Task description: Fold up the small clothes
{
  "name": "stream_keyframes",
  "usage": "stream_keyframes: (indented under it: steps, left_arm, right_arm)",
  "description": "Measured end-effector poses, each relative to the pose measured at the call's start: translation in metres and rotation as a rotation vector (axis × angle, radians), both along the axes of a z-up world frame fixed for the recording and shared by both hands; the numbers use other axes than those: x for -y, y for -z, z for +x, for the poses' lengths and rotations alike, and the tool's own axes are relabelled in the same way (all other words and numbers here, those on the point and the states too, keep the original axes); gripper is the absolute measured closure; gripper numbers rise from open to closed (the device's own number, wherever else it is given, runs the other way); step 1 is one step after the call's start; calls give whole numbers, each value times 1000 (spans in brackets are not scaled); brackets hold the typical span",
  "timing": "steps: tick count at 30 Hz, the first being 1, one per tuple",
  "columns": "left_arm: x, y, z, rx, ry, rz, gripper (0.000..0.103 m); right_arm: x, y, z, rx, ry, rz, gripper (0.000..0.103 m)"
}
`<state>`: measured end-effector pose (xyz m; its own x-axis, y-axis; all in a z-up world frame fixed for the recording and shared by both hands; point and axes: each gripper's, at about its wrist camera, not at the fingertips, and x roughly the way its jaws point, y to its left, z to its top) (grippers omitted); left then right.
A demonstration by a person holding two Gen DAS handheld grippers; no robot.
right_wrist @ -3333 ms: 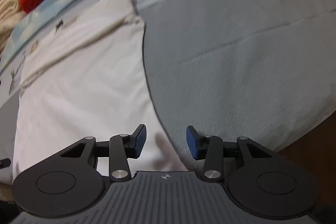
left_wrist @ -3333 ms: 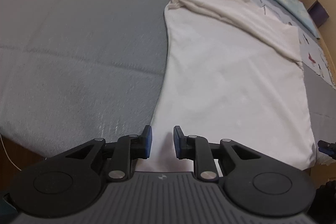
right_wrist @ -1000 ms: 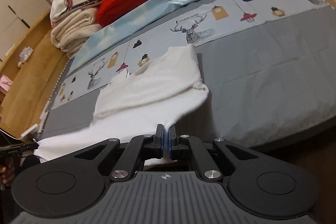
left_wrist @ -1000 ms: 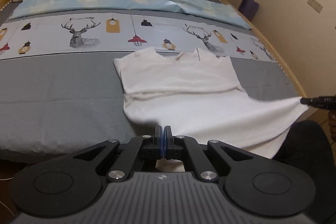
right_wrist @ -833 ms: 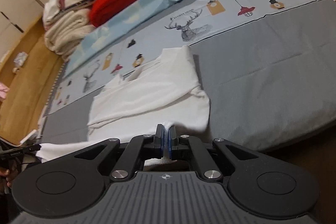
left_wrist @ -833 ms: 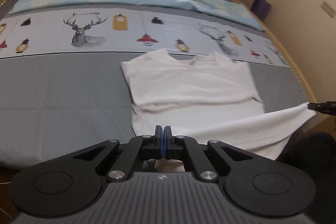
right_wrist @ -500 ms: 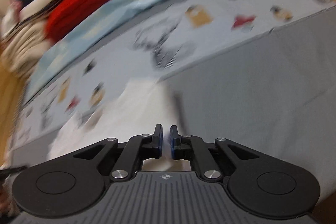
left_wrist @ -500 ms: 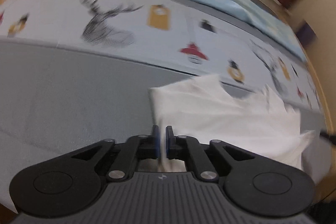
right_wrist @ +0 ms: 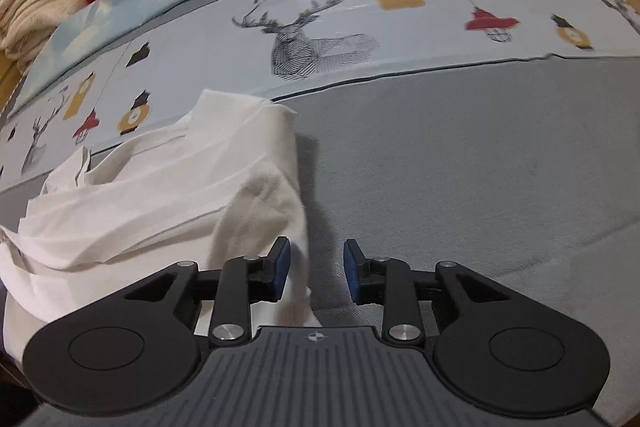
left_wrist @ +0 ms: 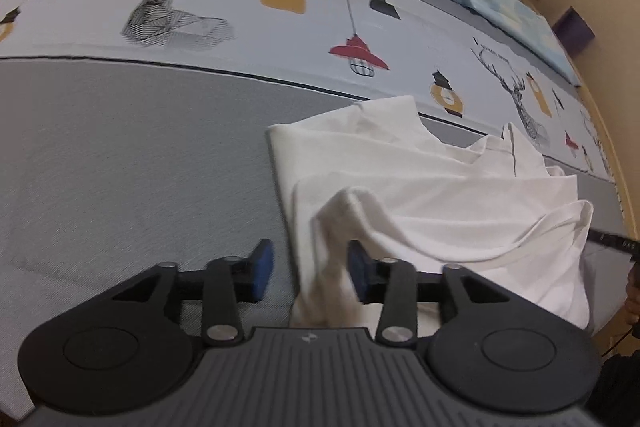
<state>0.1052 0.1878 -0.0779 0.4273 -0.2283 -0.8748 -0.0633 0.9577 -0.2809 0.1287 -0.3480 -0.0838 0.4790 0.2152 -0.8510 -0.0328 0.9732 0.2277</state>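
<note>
**Hem let go after the lengthwise fold**

One white shirt (left_wrist: 432, 195) lies on the grey bedspread (left_wrist: 120, 155), its collar end toward the printed band of stags and lamps. The lower half has been carried up over the upper half, so this fold looks made but loose: the doubled cloth is puffy and sagging, and the corners are not squared. Smoothing, and perhaps another fold, seems left to do.

Two grippers are at work. The left gripper (left_wrist: 307, 269) has just been opening; a hanging corner of the shirt sits between its jaws, apparently unpinched. The right gripper (right_wrist: 316, 269) has just been opening too, with the shirt's edge against its left pad and no clamp on it. I count one garment being folded.
</note>
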Motion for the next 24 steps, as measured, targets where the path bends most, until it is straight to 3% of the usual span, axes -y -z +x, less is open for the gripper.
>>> stream_keyframes:
  steps: [3, 11, 12, 14, 15, 18, 20, 24]
  left_arm:
    - [14, 2, 13, 14, 18, 20, 55]
    - [32, 2, 42, 65, -2, 26, 55]
    - [33, 4, 44, 58, 2, 33, 57]
    - [35, 8, 49, 29, 16, 41, 78]
    - [36, 10, 50, 22, 27, 48, 86]
    - [30, 4, 52, 55, 11, 75, 89]
    - [19, -5, 52, 99, -47, 40, 90]
    - [6, -24, 55, 220, -151, 48, 90]
  right_arm:
    - [-8, -5, 10, 48, -15, 4, 60]
    - [-21, -2, 33, 81, -1, -7, 60]
    - [-21, -2, 36, 85, 1, 1, 62]
    - [-21, -2, 41, 94, 8, 14, 92]
    - [-21, -2, 43, 98, 14, 23, 95]
    - [-20, -7, 46, 114, 29, 38, 97]
    - [-18, -14, 47, 154, 61, 53, 97]
    - [-1, -34, 50, 276, 221, 153, 97]
